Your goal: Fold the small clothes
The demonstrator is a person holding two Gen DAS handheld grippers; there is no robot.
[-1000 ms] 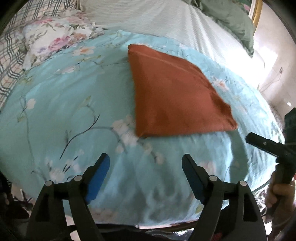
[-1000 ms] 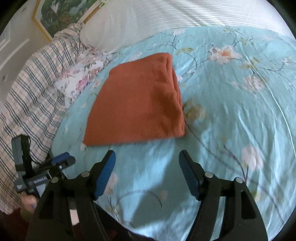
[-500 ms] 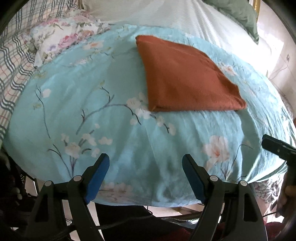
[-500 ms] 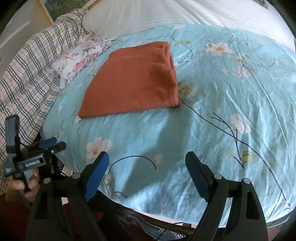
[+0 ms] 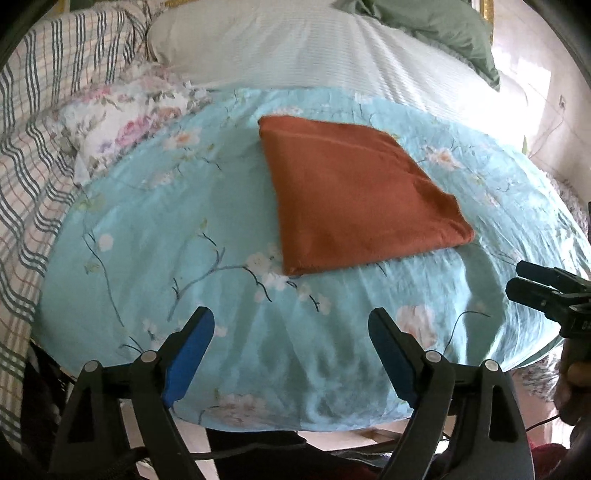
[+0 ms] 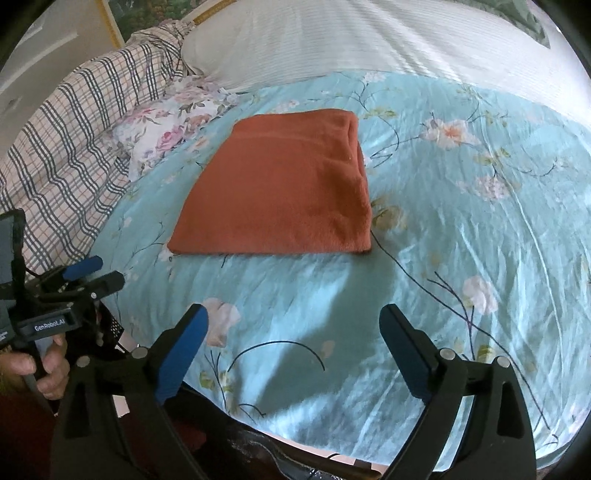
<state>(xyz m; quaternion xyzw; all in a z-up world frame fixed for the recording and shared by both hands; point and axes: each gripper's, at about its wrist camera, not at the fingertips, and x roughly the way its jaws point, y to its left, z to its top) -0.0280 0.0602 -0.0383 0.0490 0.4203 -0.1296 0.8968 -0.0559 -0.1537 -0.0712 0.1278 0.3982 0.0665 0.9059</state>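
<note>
Both hand-held grippers are released and grasp nothing: the left hand-held gripper (image 5: 291, 330) and the right hand-held gripper (image 6: 293, 326) hang over the near edge of the bed, blue pads apart and the jaws of each opening with only bedding showing between them. Taking the folded rust-orange cloth (image 5: 354, 203) as the landmark, it lies flat as a neat rectangle on the light-blue floral bedspread (image 5: 155, 236), beyond both sets of fingers and well clear of them. To the left of the cloth sits a pink-flowered pillow (image 5: 125, 125), and further left a plaid blanket (image 5: 33, 155). Behind the cloth stretches a white striped cover (image 5: 295, 44), with a green pillow (image 5: 443, 26) past it on the right. In the right wrist view a hand (image 6: 33, 365) grips the left device's handle, down and left of the cloth.
</note>
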